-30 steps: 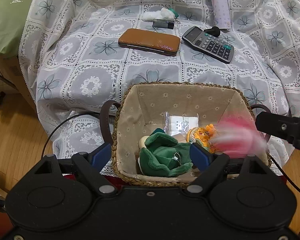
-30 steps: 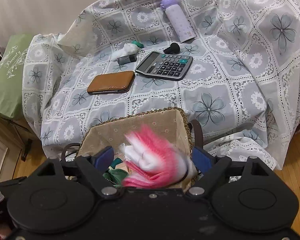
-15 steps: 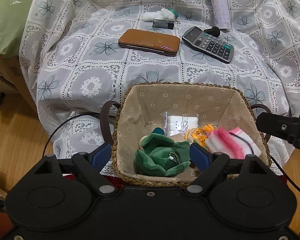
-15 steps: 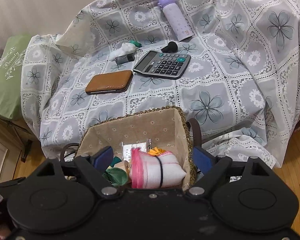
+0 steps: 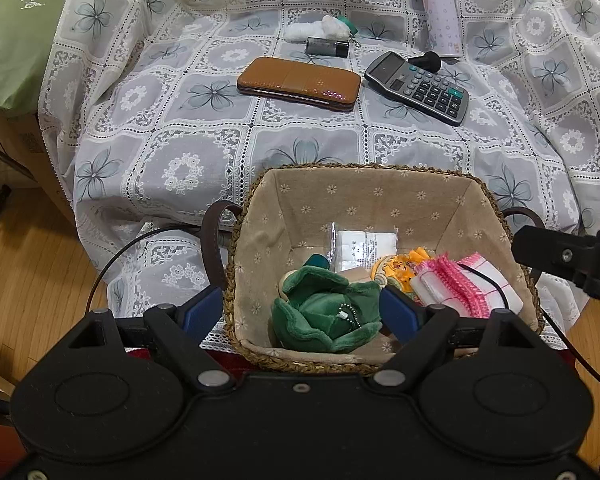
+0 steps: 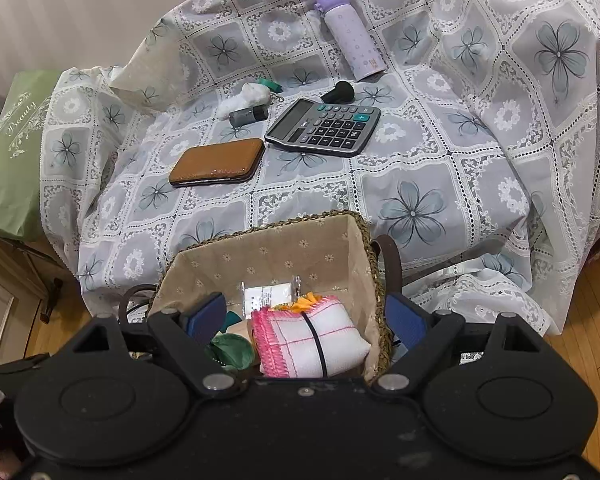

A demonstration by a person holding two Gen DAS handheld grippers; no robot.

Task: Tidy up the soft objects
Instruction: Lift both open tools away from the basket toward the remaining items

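Several hard things lie beyond the basket [image 5: 380, 184]: wallet [image 5: 299, 83], calculator [image 5: 418, 86], bottle [image 5: 440, 12]; pink-edged cloth [image 6: 312, 342] rests inside; your left gripper [image 5: 302, 312] and right gripper [image 6: 306, 318] hover above it, both released.

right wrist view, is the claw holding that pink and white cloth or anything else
Nothing is held. The right claw stands open above the basket; the folded pink-edged cloth lies loose inside it, clear of both pads.

Towel [image 6: 312, 340] lies in basket [image 6: 364, 248], right of plush toy [image 5: 324, 312].
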